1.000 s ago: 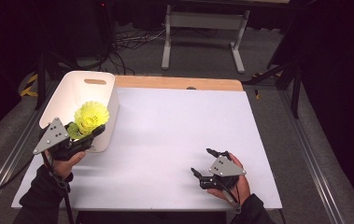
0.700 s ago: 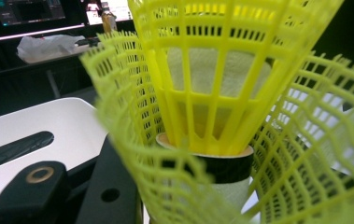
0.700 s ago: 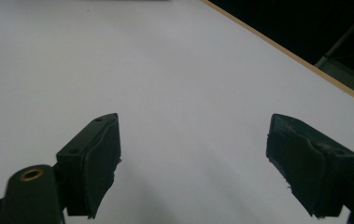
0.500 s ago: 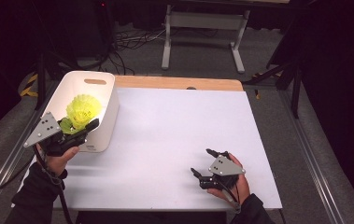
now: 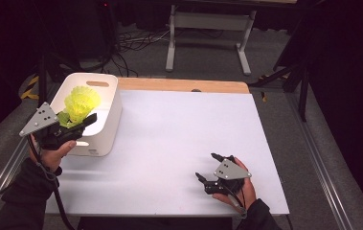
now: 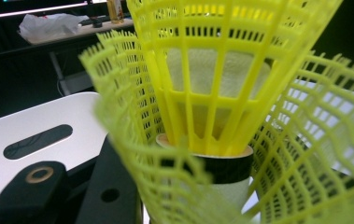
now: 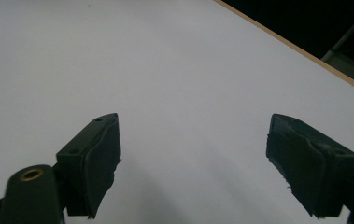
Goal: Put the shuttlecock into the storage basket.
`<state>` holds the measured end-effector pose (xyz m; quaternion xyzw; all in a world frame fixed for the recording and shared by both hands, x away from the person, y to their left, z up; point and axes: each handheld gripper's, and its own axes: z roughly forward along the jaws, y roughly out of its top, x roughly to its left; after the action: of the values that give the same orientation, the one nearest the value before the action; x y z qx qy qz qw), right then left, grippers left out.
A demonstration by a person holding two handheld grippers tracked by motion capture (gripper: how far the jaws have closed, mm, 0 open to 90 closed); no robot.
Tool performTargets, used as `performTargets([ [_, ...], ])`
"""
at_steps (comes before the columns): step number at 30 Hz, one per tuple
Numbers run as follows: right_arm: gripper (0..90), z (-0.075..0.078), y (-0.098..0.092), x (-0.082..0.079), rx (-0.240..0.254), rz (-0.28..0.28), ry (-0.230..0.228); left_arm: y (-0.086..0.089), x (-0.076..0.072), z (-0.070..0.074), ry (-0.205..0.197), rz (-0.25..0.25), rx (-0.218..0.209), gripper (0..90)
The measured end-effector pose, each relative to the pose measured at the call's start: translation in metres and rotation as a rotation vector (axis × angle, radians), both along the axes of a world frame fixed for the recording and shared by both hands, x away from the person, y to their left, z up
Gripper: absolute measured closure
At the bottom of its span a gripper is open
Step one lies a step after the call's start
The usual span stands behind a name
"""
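Nearest the person, at the front right of the white surface (image 5: 179,143), the right hand-held gripper (image 5: 207,166) rested low over the sheet with its jaws spread wide and nothing between them; the right gripper view showed only bare white sheet past the two black pads (image 7: 95,154). At the front left edge, the left hand-held gripper (image 5: 76,125) was held above the surface, its jaws pinching a stack of yellow plastic shuttlecocks (image 5: 79,101) by the lower end. The left gripper view showed one shuttlecock nested inside another, its cork base (image 6: 212,161) ringed by a dark band. The stack was held over the near part of the white bin (image 5: 109,120), above its rim and tilted slightly. Beyond the bin, the wooden edge (image 5: 184,85) of the surface ran along the far side.
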<state>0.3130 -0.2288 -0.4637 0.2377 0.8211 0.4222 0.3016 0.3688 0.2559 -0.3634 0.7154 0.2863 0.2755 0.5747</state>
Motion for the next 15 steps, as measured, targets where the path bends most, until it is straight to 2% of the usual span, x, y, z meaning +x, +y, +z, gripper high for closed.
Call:
performTargets([
  [5, 18.9, -0.001, 0.0, 0.001, 0.0, 0.0, 0.006, 0.0, 0.007, 0.002, 0.01, 0.019, 0.023, 64.0],
  [15, 18.9, -0.002, -0.001, 0.002, -0.002, -0.002, 0.018, 0.005, 0.019, 0.01, 0.037, 0.034, 0.017, 64.4],
])
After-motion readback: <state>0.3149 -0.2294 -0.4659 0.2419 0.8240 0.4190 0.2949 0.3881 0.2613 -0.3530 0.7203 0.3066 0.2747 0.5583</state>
